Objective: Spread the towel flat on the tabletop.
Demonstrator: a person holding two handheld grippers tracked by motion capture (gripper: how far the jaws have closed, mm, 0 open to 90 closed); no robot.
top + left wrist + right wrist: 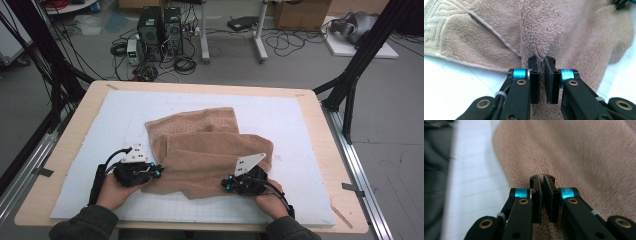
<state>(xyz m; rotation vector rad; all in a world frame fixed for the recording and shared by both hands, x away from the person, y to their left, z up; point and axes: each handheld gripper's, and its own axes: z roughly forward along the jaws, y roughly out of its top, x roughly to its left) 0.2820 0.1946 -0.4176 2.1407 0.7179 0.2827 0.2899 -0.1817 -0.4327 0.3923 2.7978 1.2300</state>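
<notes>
From above, the towel (207, 150) lies half-folded mid-mat (300, 120) on the table (80, 115), with the left gripper (159, 170) and right gripper (225, 185) at its near edge, and computers (160, 30) and cables on the floor beyond. The left gripper view shows its jaws clenched on a towel ridge (541, 50); the right gripper view shows jaws pinching pile (541, 170). I judge both near corners grasped, so next comes a level lift and fold forward.

Even, soft overhead light in the high view, faint shadows under each gripper, no glare. Left gripper view sharp at the jaws; towel (574, 37) beyond goes soft. Right gripper view motion-blurred, esp. left of the jaws, mat (474, 182) washed out.
</notes>
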